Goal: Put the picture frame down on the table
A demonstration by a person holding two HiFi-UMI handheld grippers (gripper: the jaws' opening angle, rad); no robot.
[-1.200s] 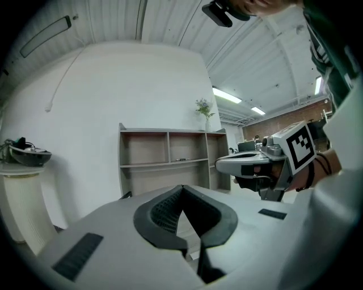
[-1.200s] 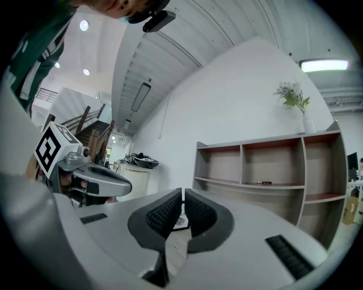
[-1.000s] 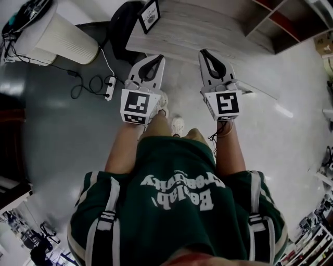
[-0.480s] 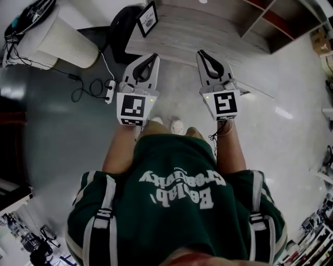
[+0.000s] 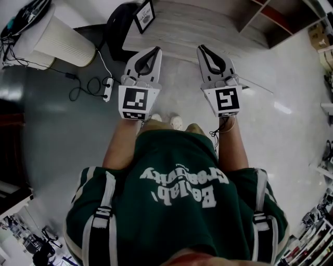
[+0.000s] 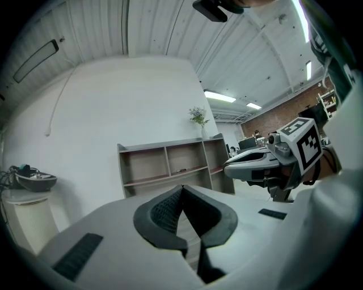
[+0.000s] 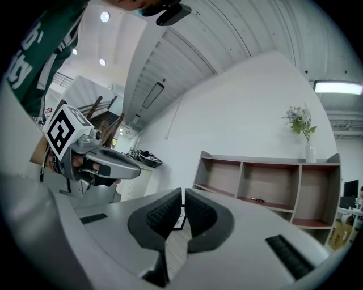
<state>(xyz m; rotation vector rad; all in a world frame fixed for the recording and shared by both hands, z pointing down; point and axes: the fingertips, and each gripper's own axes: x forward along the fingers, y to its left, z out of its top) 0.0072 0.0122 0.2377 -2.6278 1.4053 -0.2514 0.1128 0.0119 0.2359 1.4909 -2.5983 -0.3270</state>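
Note:
The picture frame [image 5: 144,15], black-edged with a white print, stands upright at the left end of the grey wooden table [image 5: 208,28]. I hold both grippers level over the floor, short of the table's near edge. My left gripper [image 5: 156,50] [image 6: 182,187] is shut with nothing in it, its tips a little right of and nearer than the frame. My right gripper [image 5: 200,48] [image 7: 182,191] is shut and empty too. In the right gripper view a sliver of the frame [image 7: 178,221] shows low between the jaws.
An open shelf unit [image 5: 276,21] [image 6: 170,164] [image 7: 266,187] stands behind the table against the white wall. A white ribbed cylinder [image 5: 57,36] is at the far left. A power strip with cable [image 5: 108,88] lies on the grey floor, and a black object [image 5: 119,28] is beside the table's left end.
Both grippers have risen slightly and edged toward the table. Both stay shut and empty. The frame has not moved on the table.

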